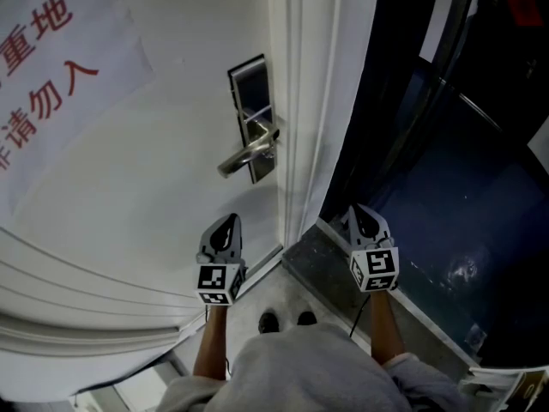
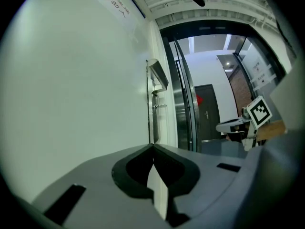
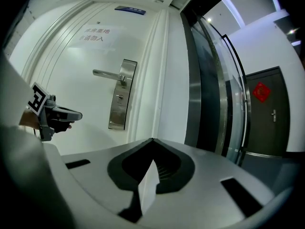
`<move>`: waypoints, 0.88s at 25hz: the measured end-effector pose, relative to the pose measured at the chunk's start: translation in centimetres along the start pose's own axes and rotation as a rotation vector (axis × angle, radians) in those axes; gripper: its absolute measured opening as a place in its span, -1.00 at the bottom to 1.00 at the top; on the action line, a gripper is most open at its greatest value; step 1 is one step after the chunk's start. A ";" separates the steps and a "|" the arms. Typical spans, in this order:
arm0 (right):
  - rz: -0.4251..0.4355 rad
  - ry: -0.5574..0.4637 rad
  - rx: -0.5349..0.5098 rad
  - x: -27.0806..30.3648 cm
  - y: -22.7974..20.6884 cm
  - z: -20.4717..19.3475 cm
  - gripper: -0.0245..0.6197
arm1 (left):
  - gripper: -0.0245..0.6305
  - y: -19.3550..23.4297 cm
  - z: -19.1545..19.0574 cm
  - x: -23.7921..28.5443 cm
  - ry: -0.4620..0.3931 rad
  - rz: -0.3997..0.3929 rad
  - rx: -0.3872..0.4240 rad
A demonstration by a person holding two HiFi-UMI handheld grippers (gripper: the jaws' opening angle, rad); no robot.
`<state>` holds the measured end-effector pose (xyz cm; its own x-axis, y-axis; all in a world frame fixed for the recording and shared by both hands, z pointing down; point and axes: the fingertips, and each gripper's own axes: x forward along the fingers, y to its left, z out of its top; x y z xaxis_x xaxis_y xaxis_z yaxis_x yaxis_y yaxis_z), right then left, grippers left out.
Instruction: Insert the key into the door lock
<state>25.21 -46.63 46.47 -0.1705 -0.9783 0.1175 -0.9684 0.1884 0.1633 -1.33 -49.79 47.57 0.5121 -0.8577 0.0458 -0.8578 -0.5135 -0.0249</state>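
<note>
Now: left gripper (image 1: 226, 223), right gripper (image 1: 361, 215) jaws closed, empty; lock (image 3: 120, 97) ahead, well apart; key unseen; step unsettled.

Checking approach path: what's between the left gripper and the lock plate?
Only bare door between left gripper and lock plate, in right gripper view.

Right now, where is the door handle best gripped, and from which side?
Probably the door handle near its free end, away from the lock plate, coming straight at the door, one jaw above, one below: the lever is a thin, level bar running sideways from the plate.
</note>
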 end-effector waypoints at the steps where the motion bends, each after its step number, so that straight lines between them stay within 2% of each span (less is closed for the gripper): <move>1: 0.002 -0.001 -0.002 0.1 0.0 0.0 -0.86 | -0.87 0.0 0.0 0.0 0.001 0.001 0.000; 22: 0.020 0.015 -0.015 0.8 0.5 -0.4 -0.86 | -0.87 0.2 -0.4 0.0 0.005 0.012 -0.008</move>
<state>24.70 -47.24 47.03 -0.1866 -0.9731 0.1350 -0.9620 0.2089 0.1758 -1.48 -49.86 47.98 0.5014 -0.8638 0.0503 -0.8643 -0.5027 -0.0170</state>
